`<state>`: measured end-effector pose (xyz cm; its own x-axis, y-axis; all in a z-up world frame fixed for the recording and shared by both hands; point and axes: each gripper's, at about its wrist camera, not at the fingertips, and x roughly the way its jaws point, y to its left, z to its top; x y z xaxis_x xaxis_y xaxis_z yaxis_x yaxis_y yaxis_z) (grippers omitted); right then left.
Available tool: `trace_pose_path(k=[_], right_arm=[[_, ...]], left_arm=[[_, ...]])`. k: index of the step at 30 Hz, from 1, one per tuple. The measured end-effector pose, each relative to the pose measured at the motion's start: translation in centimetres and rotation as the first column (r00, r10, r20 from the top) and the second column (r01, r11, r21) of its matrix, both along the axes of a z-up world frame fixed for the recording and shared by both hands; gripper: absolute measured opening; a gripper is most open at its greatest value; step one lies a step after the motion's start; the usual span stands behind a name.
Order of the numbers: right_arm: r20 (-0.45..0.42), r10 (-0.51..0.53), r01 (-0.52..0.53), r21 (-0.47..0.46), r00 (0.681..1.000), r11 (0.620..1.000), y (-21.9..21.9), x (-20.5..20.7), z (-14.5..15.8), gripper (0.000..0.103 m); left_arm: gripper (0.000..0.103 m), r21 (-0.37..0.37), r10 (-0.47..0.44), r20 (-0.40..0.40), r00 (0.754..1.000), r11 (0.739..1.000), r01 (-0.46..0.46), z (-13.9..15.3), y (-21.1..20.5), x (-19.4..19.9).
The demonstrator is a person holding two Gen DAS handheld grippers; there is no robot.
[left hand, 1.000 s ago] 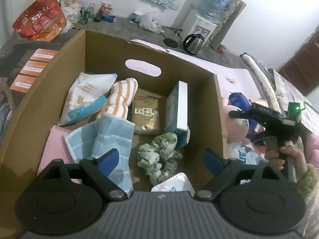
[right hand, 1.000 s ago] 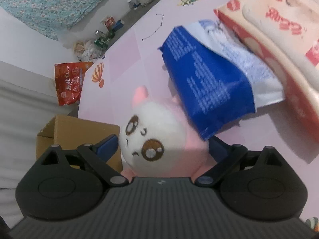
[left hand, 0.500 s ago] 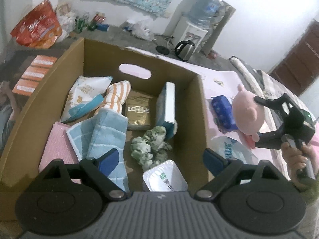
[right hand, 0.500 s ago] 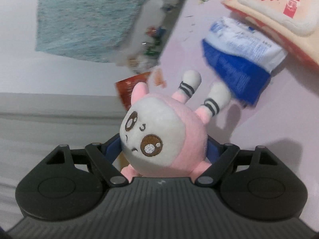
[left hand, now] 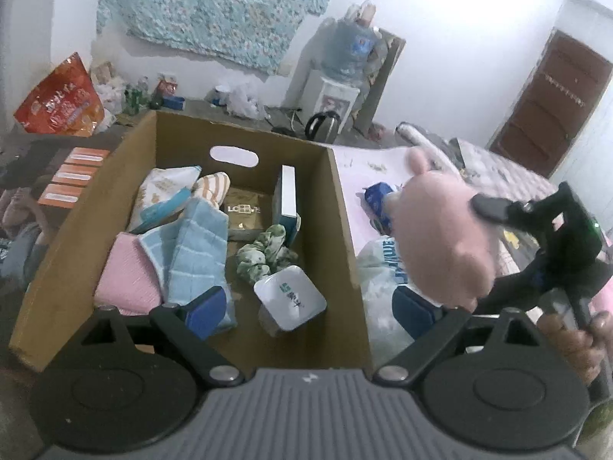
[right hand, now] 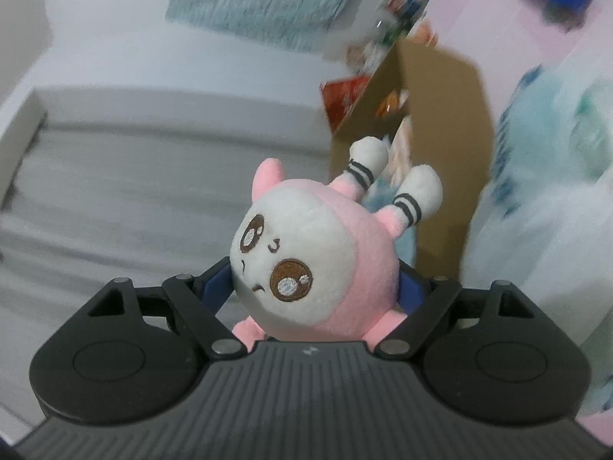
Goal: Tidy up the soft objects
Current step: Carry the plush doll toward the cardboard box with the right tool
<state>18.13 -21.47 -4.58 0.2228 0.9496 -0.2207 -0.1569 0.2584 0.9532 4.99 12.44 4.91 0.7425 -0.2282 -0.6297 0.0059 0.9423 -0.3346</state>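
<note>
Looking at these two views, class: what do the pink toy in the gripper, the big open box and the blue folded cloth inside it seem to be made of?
Pink toy: plush fabric, fuzzy nap, embroidered eyes, probably soft stuffing.
Box: brown corrugated cardboard, matte, with a punched handle slot.
Blue cloth: looks like woven cotton or terry towelling; ribbed stripes, limp folds.

Water dispenser (left hand: 337, 96) with blue bottle (left hand: 350, 51) on top stands against the wall at 12 o'clock. Kettle (left hand: 323, 124) just beside it on the floor. Patterned blue cloth (left hand: 218, 7) hangs on the wall at 11 o'clock. Red snack bag (left hand: 59, 101) at 10 o'clock, green bottles (left hand: 134, 96) and a white plastic bag (left hand: 241, 99) near it. Brown door (left hand: 551, 103) at 2 o'clock. Orange packets (left hand: 72, 182) at 9 o'clock.
</note>
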Motion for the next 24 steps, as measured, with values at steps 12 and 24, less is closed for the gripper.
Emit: trace_pose_path(k=[12, 24], right_arm=[[0.073, 0.234, -0.226, -0.102, 0.970, 0.969, 10.3, -2.0, 2.4, 0.085], [-0.008, 0.390, -0.346, -0.477, 0.921, 0.808, 23.8, 0.1, -1.6, 0.086]], left_arm=[[0.096, -0.014, 0.258, 0.083, 0.962, 0.966, -0.258, 0.5, 5.9, -7.5], [0.096, -0.060, 0.526, 0.007, 0.850, 0.849, -0.525, -3.3, 12.9, -13.2]])
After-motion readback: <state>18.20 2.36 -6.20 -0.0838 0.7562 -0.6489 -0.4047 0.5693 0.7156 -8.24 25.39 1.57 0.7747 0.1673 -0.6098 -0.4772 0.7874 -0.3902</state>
